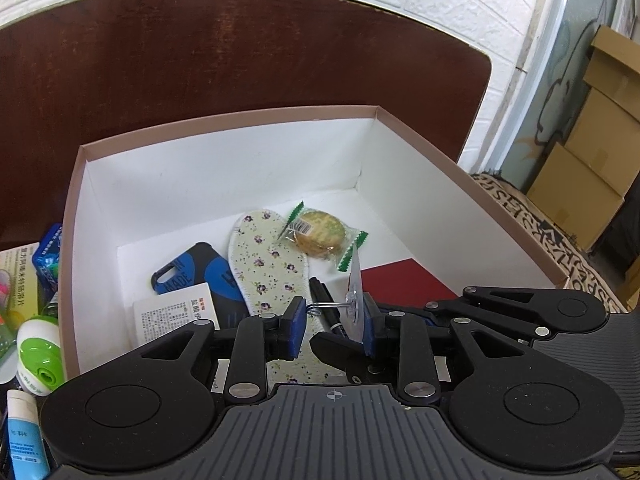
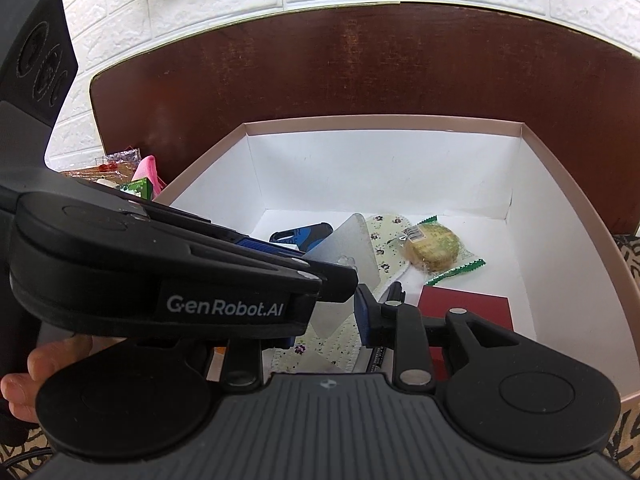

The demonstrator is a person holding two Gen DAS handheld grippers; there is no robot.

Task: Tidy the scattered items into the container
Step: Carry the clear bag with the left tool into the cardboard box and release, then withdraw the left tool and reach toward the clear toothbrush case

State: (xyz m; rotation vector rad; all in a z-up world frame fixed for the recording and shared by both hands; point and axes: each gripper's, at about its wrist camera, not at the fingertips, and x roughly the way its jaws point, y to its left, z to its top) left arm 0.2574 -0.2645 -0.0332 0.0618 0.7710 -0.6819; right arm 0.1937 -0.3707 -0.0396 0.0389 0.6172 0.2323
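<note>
Drop-off step, by the look of it: left gripper hangs over the near edge of the box with a clear adhesive wall hook between its jaws. The jaws stand apart; the hook's plastic plate leans on the right pad and its wire tip sits at the left pad, so it reads as just released or barely held, not pinched. Right gripper sits just beside it, jaws slightly spread with nothing clamped that I can see; the insole shows through the gap. Already in the box: floral insole, wrapped biscuit, phone case, marker, red card. Still out on the worktop, left of the box: green-and-white dispenser, blue tube. Next move, I'd judge: let the hook fall clear, back the left gripper out, go for the leftovers.
</note>
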